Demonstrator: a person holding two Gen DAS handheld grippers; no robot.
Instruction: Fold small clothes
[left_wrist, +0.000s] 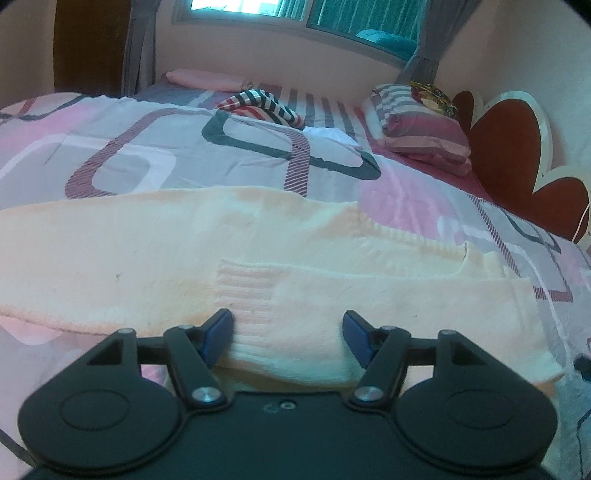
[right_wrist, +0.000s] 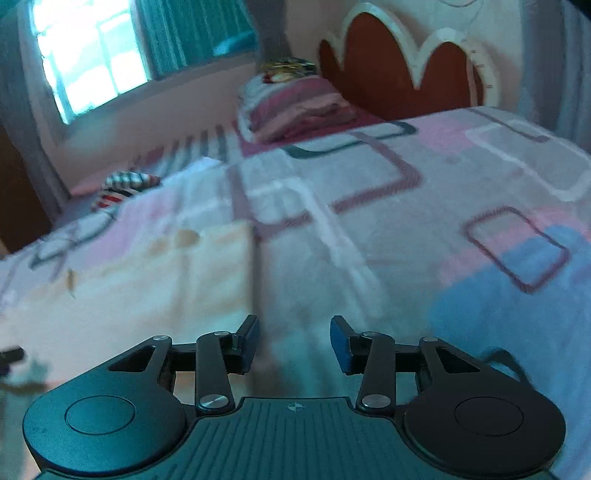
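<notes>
A cream knitted garment (left_wrist: 184, 258) lies spread flat across the patterned bedspread (left_wrist: 184, 147), with a ribbed cuff folded over it near my left gripper. My left gripper (left_wrist: 288, 338) is open, its blue pads either side of the ribbed cuff (left_wrist: 255, 295), low over the cloth. In the right wrist view the same cream garment (right_wrist: 147, 288) lies at the left, blurred. My right gripper (right_wrist: 294, 343) is open and empty, over the bedspread (right_wrist: 406, 221) just right of the garment's edge.
A striped piece of clothing (left_wrist: 266, 103) lies farther back on the bed. A stack of folded pink bedding (left_wrist: 421, 129) sits by the red and white headboard (left_wrist: 517, 147). A window (left_wrist: 295, 11) and wall lie beyond the bed.
</notes>
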